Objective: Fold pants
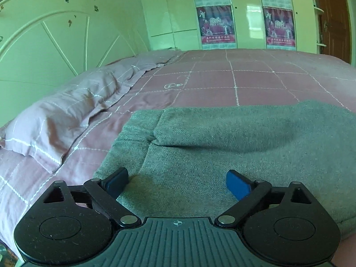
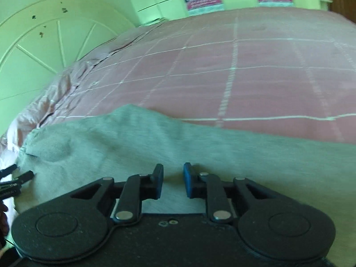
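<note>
Pink checked bedding [image 1: 222, 82] fills my view beneath both tools. My left gripper [image 1: 177, 183] stands released, its blue pads [image 1: 237, 183] spread wide with nothing between them, just above the near edge of the grey pants [image 1: 222, 146]. My right gripper [image 2: 173, 181] has its fingers [image 2: 188, 181] parted by a narrow gap, with nothing pinched between them; grey cloth lies below. The pants lie folded on the bed in front of me, one layer lapped over another, the fold running across the left view. Beyond them to the left sits a pillow [image 1: 62, 120] against the pale headboard [image 1: 55, 40]. Farther back stand glossy wardrobe doors [image 1: 247, 11] carrying posters [image 1: 214, 24]. At the left edge of my right view, black parts of the other tool touch the cloth.
</note>
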### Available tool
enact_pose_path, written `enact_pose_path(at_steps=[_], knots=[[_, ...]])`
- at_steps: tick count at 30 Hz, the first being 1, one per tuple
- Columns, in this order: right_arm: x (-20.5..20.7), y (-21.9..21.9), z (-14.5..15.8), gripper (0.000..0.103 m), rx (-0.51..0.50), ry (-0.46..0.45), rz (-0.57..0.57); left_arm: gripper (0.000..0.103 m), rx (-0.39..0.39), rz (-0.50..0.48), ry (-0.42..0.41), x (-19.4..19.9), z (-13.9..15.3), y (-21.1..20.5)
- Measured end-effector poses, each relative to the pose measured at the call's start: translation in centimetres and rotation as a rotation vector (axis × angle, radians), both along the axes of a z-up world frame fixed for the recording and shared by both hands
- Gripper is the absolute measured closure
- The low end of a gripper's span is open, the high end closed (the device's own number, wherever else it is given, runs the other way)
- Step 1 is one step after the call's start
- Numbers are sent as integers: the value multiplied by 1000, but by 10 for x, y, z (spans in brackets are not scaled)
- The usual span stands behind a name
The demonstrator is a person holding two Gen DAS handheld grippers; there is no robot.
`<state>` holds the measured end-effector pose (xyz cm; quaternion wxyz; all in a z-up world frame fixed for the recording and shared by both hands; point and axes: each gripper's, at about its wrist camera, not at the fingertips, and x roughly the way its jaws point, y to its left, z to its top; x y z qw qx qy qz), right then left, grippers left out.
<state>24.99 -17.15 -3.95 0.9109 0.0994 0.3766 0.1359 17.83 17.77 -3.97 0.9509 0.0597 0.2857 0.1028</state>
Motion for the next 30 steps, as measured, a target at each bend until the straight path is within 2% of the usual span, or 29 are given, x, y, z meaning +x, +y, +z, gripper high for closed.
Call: enact_pose_path(at_steps=[2,4,6,8,9,11,12,14,15,17,18,20,21,22,23,26,30], knots=[[-10,-9,3,91,-30,-10,-36,9,-15,9,-6,-2,7,-2],[-22,-18,10,82,1,-35,-73,9,-46,18,-40,-6,16,-3],[-31,-16,15,79,37,-67,-60,9,-70,13,-61,-8,21,-6],[-34,-8,14,76,34,-68,-14,8,-86,-10,-39,-3,17,-13],[-32,-2,9,70,6,-52,14,4,-85,-19,6,3,11,-17],[-31,4,-2,69,-73,-31,40,0,-26,-23,69,10,-4,-28],[-33,2,0,69,-77,-37,41,0,3,-25,56,7,-4,-32],[-42,-8,16,66,-70,-94,12,0,-11,-37,42,1,2,-34],[-46,-14,24,61,-71,-142,-4,0,-26,-38,19,-3,5,-32],[-46,-25,31,33,-107,-191,-49,0,-43,-21,5,-6,2,-29],[-41,-32,28,33,-148,-176,-64,0,-41,-19,29,-4,-2,-29],[-27,-50,14,42,-233,-87,-107,0,-48,-16,28,-2,-6,-29],[-22,-66,7,52,-235,-52,-140,0,-58,-15,27,-2,-6,-28],[-25,-83,6,55,-200,-61,-163,0,-69,-16,28,-2,-6,-26],[-28,-98,7,55,-190,-68,-192,0,-83,-17,27,-1,-7,-24],[-40,-141,8,56,-248,-79,-281,0,-93,-20,29,0,-8,-22],[-68,-206,15,55,-212,-83,-450,0,-78,-20,31,1,-10,-24]])
